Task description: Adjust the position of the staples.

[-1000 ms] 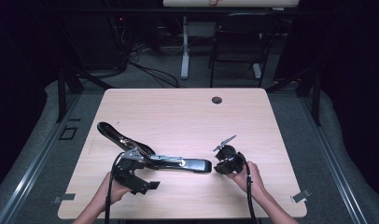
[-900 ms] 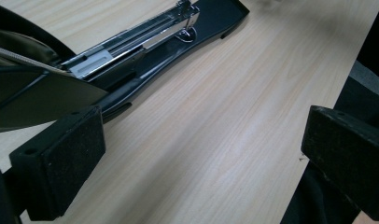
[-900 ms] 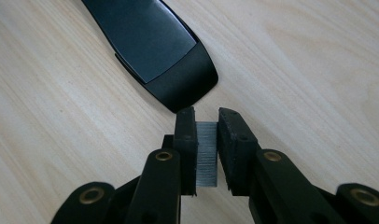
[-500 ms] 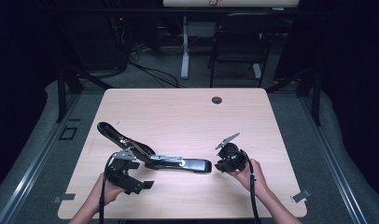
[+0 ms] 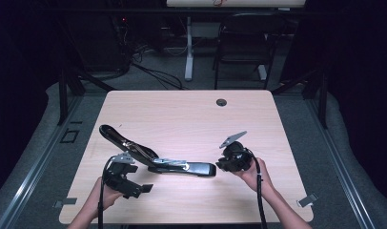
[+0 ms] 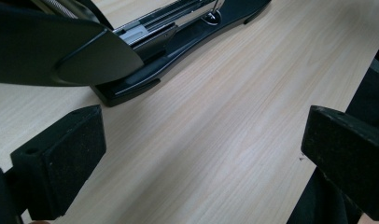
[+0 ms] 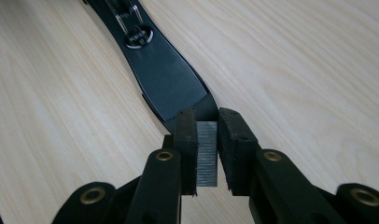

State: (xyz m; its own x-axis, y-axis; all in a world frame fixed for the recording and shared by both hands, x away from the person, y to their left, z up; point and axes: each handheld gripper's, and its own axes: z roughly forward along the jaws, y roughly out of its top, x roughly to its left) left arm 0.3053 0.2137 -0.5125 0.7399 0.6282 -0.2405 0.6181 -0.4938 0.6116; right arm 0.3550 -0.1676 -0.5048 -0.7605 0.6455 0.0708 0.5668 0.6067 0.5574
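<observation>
My right claw (image 7: 207, 154) is clenched on a small grey ridged block of staples (image 7: 207, 158), the pads pressing it from both sides just at the rounded end of the long black stapler with its lid swung open (image 5: 153, 160). From the high view that stapler lies on the pale wood-grain desk (image 5: 191, 119) toward my edge, base flat and pointing at the right claw (image 5: 228, 163), its lid raised toward the far left. The staple block itself is too small to pick out from above, hidden behind the claw body and my hand. My left claw (image 6: 201, 154) is released, jaws wide apart over bare desk with nothing between them. In the left gripper view the stapler (image 6: 178, 42) is cut off at the top edge, and a dark blurred shape at upper left hides most of it.
</observation>
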